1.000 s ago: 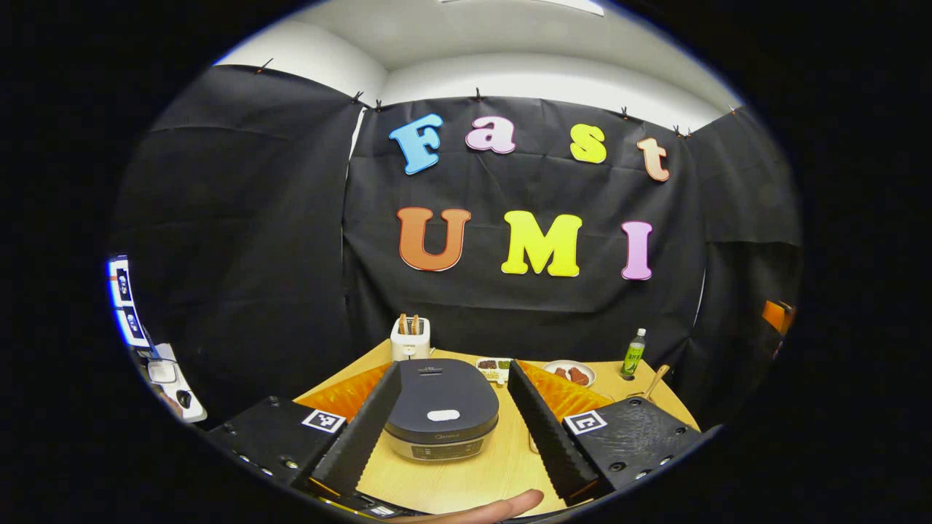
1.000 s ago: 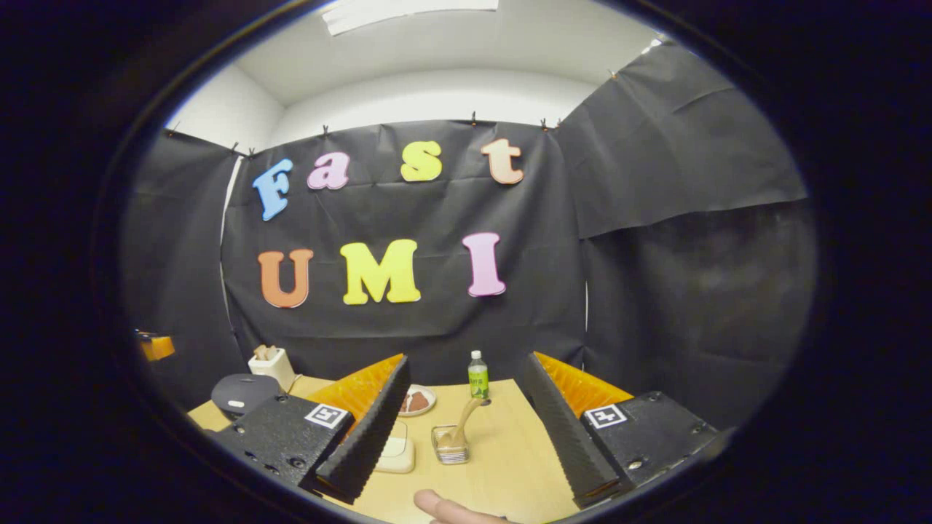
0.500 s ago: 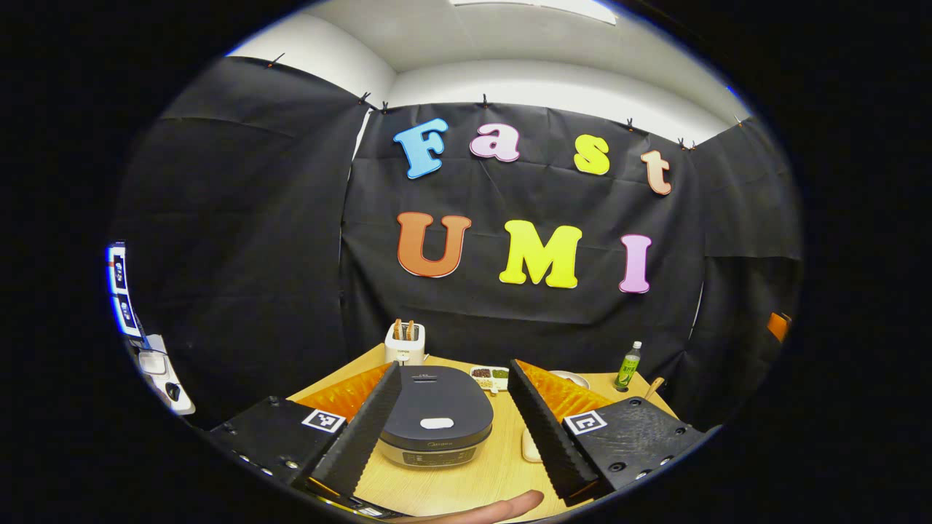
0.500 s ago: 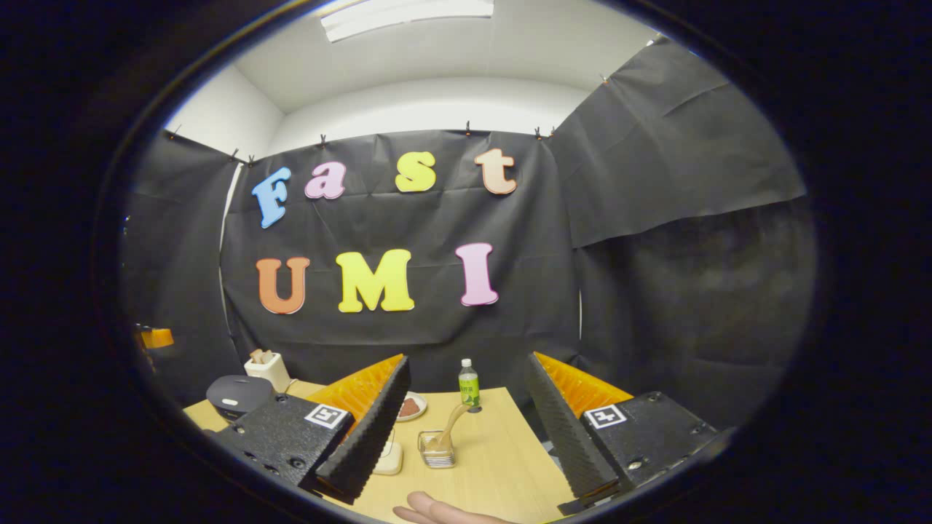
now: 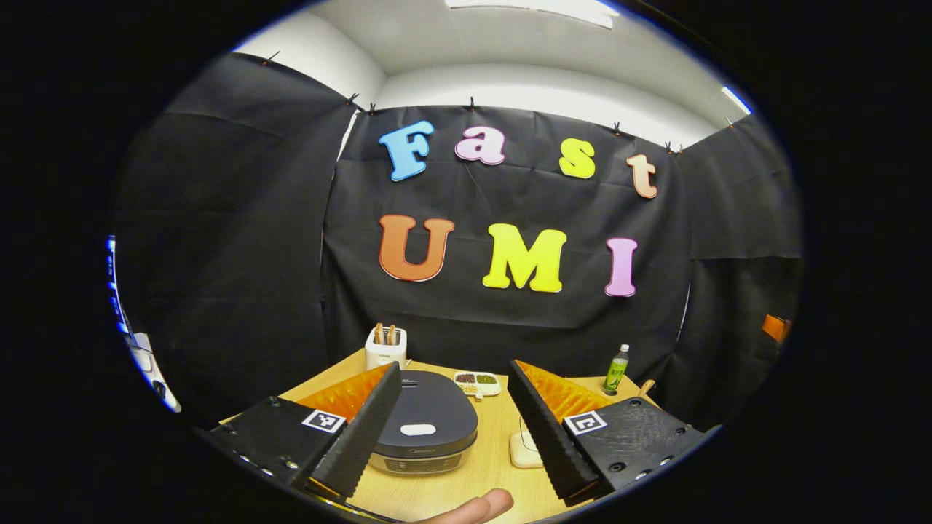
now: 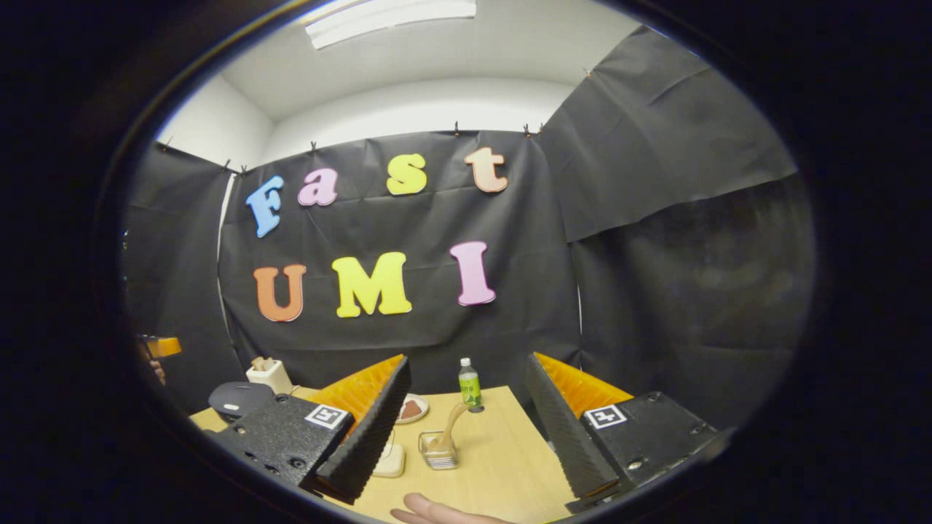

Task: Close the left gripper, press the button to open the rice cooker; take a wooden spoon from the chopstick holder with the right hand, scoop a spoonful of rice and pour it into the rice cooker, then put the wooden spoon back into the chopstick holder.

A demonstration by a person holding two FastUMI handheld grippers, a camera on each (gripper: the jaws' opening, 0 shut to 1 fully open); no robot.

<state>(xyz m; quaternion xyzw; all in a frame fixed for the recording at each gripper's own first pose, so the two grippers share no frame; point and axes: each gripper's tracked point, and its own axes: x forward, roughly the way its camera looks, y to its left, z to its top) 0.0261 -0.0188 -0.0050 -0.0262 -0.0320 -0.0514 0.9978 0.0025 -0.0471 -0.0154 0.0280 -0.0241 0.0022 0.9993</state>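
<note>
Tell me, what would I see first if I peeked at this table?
A dark rice cooker with its lid shut sits on the wooden table, right between the open left gripper fingers. In the right gripper view, a wooden spoon leans in a small holder, with a green bottle behind it.

A ceiling lamp (image 6: 389,12) lit both views evenly from above; the table (image 6: 502,451) below stayed sharp, soft-shadowed, while edges bowed with fisheye distortion.
</note>
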